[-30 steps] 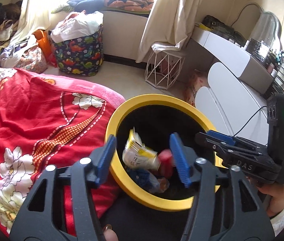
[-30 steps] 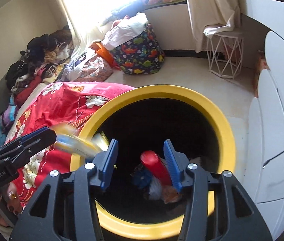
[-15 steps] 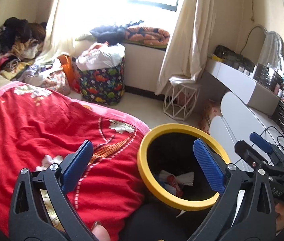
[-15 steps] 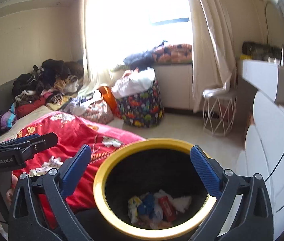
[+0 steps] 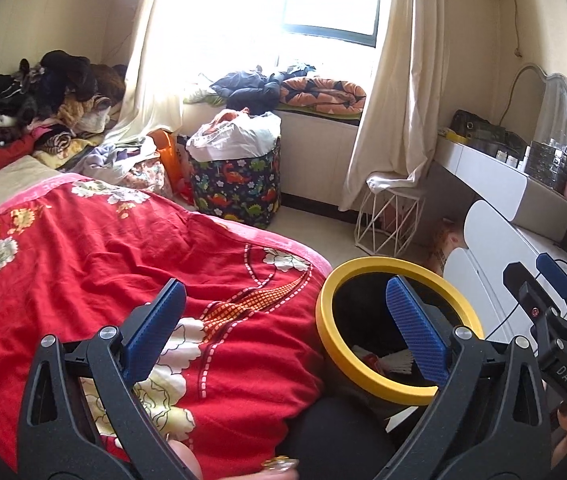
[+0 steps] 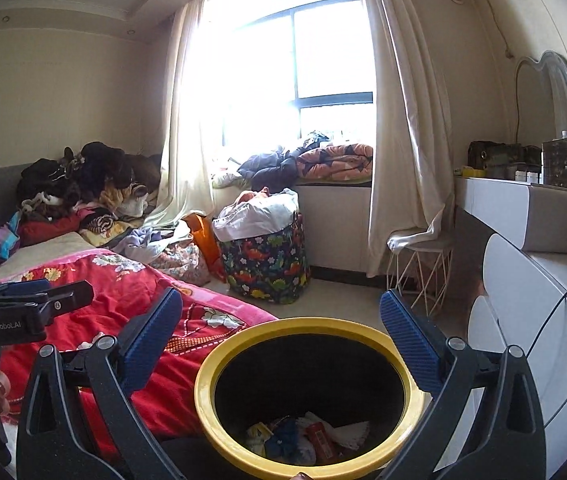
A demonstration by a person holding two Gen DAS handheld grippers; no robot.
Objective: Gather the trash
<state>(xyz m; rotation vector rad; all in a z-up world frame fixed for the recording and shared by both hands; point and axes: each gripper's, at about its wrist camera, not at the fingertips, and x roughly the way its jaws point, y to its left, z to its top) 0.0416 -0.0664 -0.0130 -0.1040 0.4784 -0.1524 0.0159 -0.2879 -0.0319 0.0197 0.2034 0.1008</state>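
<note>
A black bin with a yellow rim [image 5: 367, 267] [image 6: 219, 352] stands beside the bed. Trash lies at its bottom [image 6: 307, 436]: a yellow wrapper, blue crumpled pieces, a red packet and white paper. My left gripper [image 5: 283, 328] is open and empty, held over the red bedspread and the bin's left rim. My right gripper [image 6: 281, 330] is open and empty, above the bin's mouth. The right gripper also shows at the right edge of the left wrist view [image 5: 551, 292]; the left gripper shows at the left edge of the right wrist view [image 6: 27, 300].
A red floral bedspread [image 5: 95, 248] covers the bed on the left. A dinosaur-print laundry basket [image 5: 235, 184], a white wire stool [image 5: 387, 216] and a white dresser [image 5: 499, 184] stand near the window. Clothes are piled [image 5: 43, 92] at the bed's far end.
Both grippers opened wide, dropping trash into the bin, and pulled back and up from it. The view now takes in the whole room.
</note>
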